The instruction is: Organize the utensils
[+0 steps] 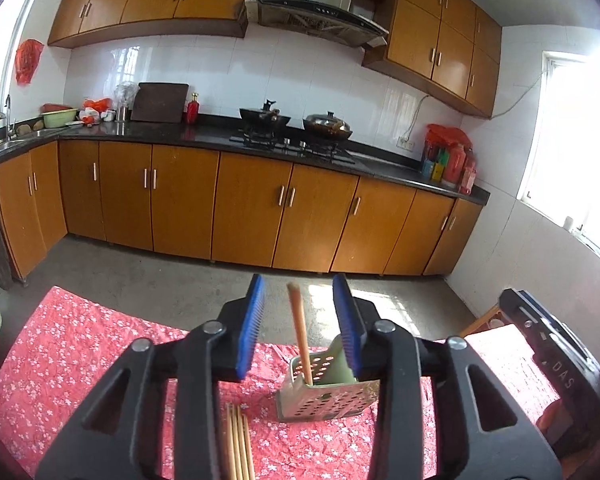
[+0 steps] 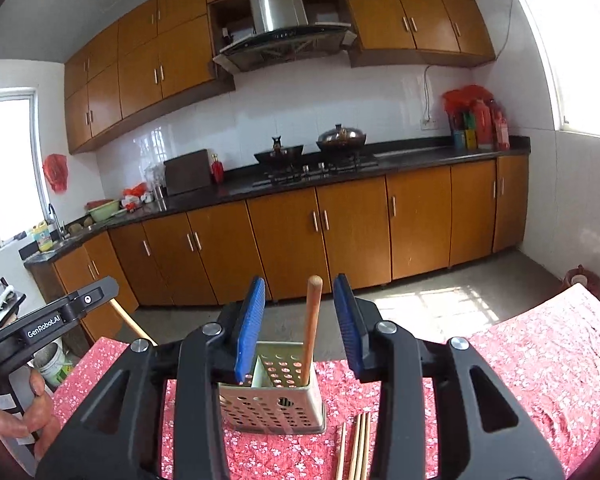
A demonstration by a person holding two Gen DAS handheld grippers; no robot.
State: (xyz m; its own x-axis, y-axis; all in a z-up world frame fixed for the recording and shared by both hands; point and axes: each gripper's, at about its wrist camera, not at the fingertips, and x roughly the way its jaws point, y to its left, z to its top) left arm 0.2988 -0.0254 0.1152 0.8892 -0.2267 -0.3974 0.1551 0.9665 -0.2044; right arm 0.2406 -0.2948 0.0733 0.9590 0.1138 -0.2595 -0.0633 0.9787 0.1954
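Left gripper (image 1: 299, 326) fingers spread, holding nothing; right gripper (image 2: 299, 326) the same. One wooden-handled utensil (image 2: 312, 328) stands near-upright in the perforated metal holder (image 2: 274, 408) on the red floral tablecloth (image 2: 540, 360). Loose chopsticks (image 1: 239, 440) lie flat just beside the holder, long axis running near-to-far. In the left view they sit directly below its fingers, left of the holder; left gripper looks closer for the pick.

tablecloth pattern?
Red tablecloth with small white flowers; clearest in the right wrist view.

Orange-brown cabinets (image 1: 188, 196), white tiled wall (image 1: 228, 76), sunlit concrete floor (image 1: 172, 280).
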